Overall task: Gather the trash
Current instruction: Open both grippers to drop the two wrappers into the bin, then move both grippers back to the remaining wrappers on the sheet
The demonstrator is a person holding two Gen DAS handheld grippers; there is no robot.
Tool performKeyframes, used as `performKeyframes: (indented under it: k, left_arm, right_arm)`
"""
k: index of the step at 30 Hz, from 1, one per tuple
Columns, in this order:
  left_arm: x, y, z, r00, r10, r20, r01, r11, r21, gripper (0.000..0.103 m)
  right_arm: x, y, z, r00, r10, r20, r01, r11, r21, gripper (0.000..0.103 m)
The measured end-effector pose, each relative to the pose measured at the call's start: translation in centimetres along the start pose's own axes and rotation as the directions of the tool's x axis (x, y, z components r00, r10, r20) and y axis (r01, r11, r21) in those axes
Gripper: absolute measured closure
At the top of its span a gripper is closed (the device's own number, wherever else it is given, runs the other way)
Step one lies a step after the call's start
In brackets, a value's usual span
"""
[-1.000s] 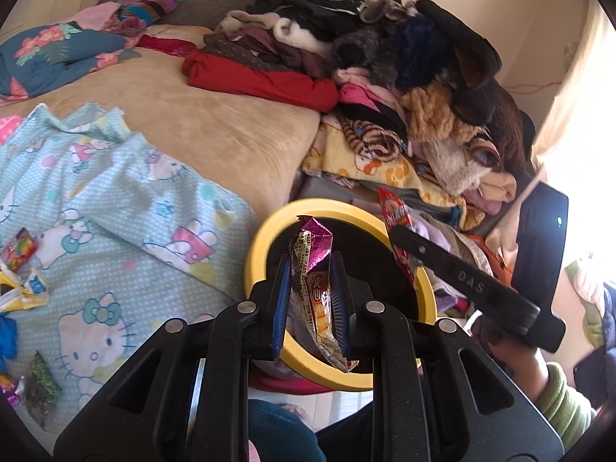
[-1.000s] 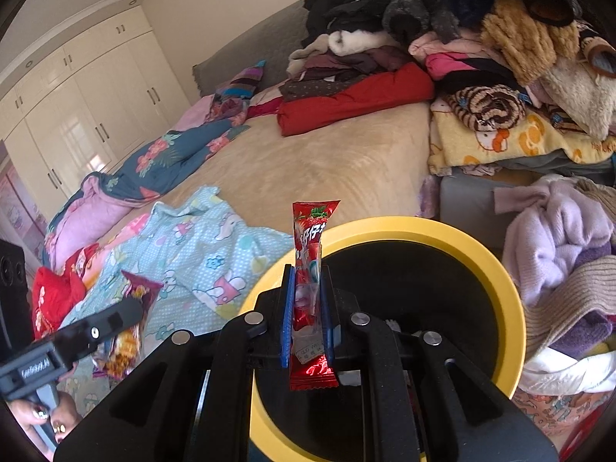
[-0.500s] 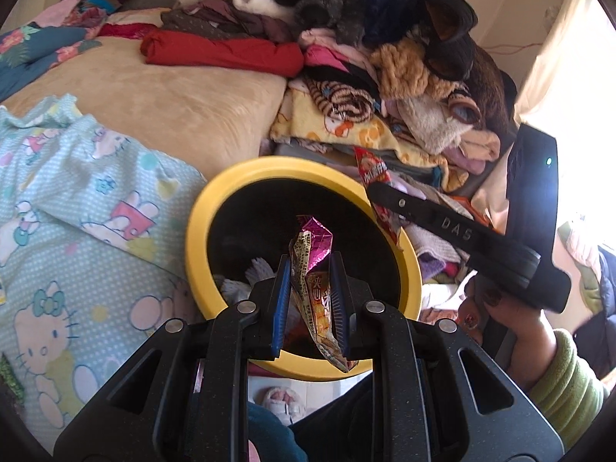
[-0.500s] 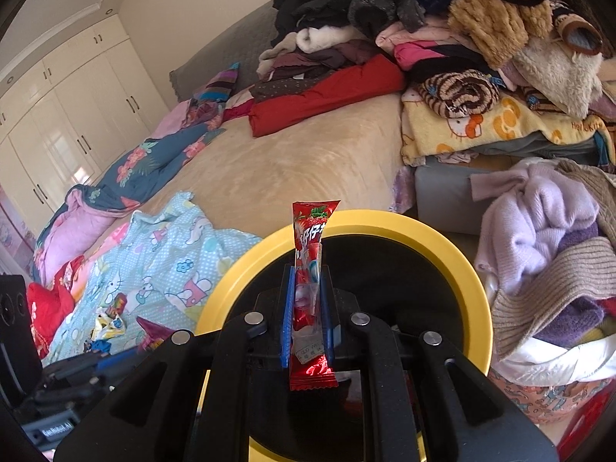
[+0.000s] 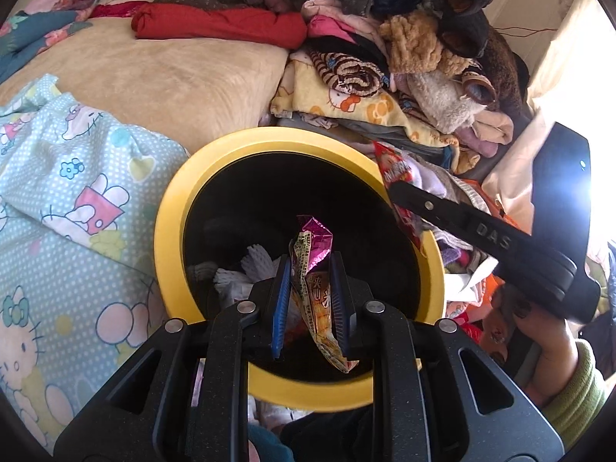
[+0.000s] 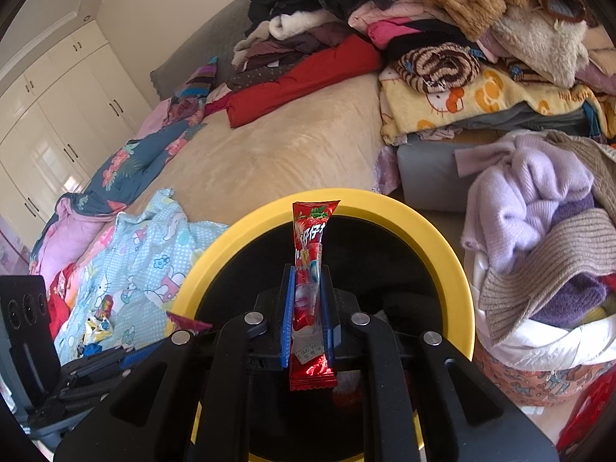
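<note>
— Yellow-rimmed bin (image 5: 181,208), black inside, set against the bed (image 5: 154,73) and a heap of clothes (image 5: 404,38). And the left gripper (image 5: 310,269)?

— Poised over the bin's mouth, pinched tight on a crumpled pink-and-orange wrapper (image 5: 313,265), upright between the blue pads.

— The right gripper (image 6: 307,281)?

— Likewise above the bin, clamped on a long red wrapper (image 6: 310,254), its top standing past the far rim.

— More trash elsewhere?

— Loose wrappers (image 6: 98,319) left on the blue cartoon-print blanket (image 6: 154,254); white scraps (image 5: 246,269) inside the bin.

Home bedroom: bed (image 6: 277,154), clothes pile (image 6: 442,19), wardrobe (image 6: 57,115).
</note>
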State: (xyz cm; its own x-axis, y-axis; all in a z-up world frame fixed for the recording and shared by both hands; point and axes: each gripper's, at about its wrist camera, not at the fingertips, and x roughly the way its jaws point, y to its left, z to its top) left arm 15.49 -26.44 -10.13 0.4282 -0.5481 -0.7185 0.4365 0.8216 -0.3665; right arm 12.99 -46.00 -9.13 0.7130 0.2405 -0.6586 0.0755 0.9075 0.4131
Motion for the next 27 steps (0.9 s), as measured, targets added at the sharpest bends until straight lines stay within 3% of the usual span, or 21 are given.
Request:
performKeyframes:
  k: [5, 6, 7, 10, 11, 13, 15, 24, 27]
  left_arm:
    - [0.9, 0.6, 0.7, 1.0, 0.013, -0.006, -0.014, 1.0, -0.023, 0.085]
    - [0.9, 0.7, 0.7, 1.0, 0.02, -0.003, -0.02, 0.999, -0.027, 0.075]
    - [0.8, 1.0, 0.7, 1.0, 0.03, 0.003, -0.03, 0.999, -0.036, 0.057]
    - [-0.5, 1.7, 0.5, 0.997, 0.063, 0.042, -0.06, 0.997, -0.052, 0.046]
    - [-1.0, 2.0, 0.5, 0.995, 0.079, 0.057, -0.076, 0.996, -0.054, 0.04]
    - [-2.0, 2.5, 0.3, 0.992, 0.101, 0.082, -0.096, 0.993, -0.064, 0.02]
    - [-3.2, 2.9, 0.2, 0.986, 0.121, 0.11, -0.114, 0.991, -0.073, 0.013]
    - [-7.7, 3.4, 0.3, 0.952, 0.202, 0.23, -0.195, 0.979, -0.051, 0.011]
    - [-9.0, 3.5, 0.4, 0.942, 0.213, 0.259, -0.208, 0.977, -0.047, 0.011]
  right_arm:
    - [0.4, -0.7, -0.2, 1.0, -0.003, -0.012, 0.004, 1.0, 0.02, 0.088]
    - [0.5, -0.8, -0.2, 1.0, -0.002, -0.015, 0.002, 1.0, 0.024, 0.087]
    - [0.6, -0.9, -0.2, 1.0, -0.004, -0.02, 0.005, 1.0, 0.028, 0.081]
    - [0.4, -0.9, -0.3, 1.0, -0.01, -0.016, 0.01, 0.999, 0.03, 0.061]
    - [0.3, -0.8, -0.3, 1.0, -0.01, -0.014, 0.01, 0.999, 0.031, 0.058]
    - [0.1, -0.5, -0.4, 1.0, -0.018, -0.005, 0.019, 1.0, 0.022, 0.053]
    - [-0.1, 0.1, -0.4, 1.0, -0.026, 0.002, 0.026, 1.0, 0.008, 0.048]
    - [-2.3, 4.0, -0.3, 0.994, -0.043, 0.099, 0.051, 0.995, -0.088, 0.027]
    - [-2.9, 5.5, -0.3, 0.993, -0.027, 0.118, 0.04, 0.992, -0.116, 0.026]
